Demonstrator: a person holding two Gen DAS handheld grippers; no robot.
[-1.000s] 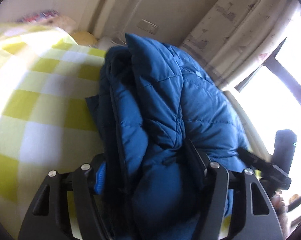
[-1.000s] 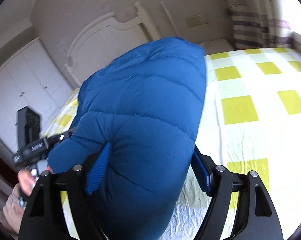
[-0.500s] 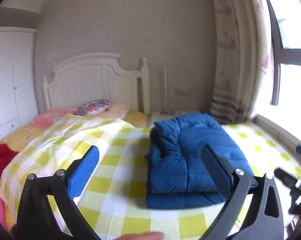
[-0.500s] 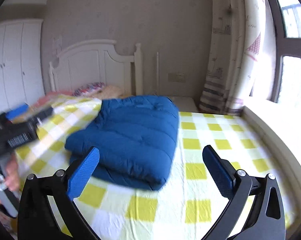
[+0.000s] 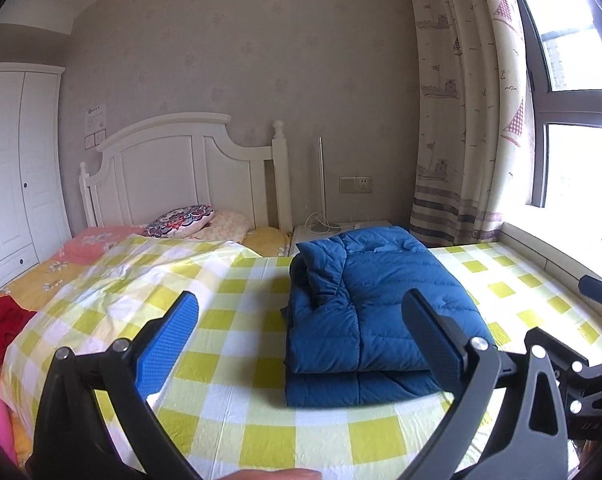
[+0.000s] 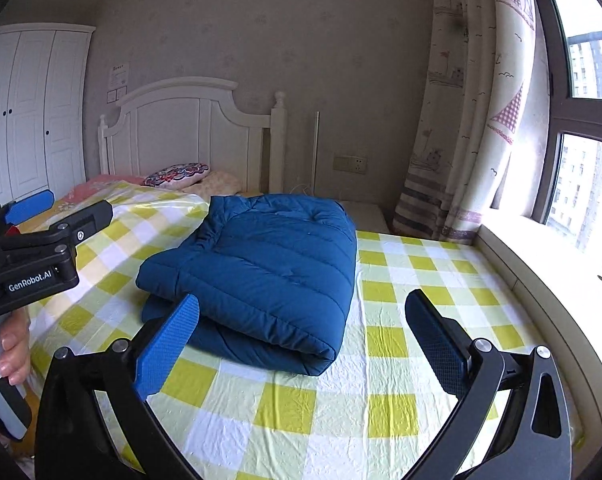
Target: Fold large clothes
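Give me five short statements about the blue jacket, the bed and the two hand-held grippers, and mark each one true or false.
1. The blue jacket lies folded on the checked sheet. True.
2. The left hand-held gripper is clamped on the jacket. False: its jaws are wide open and it holds nothing.
3. The right hand-held gripper is open and holds nothing. True.
4. The jacket hangs off the foot of the bed. False: it rests wholly on the sheet, towards the window side.
5. A patterned pillow sits near the white headboard. True.
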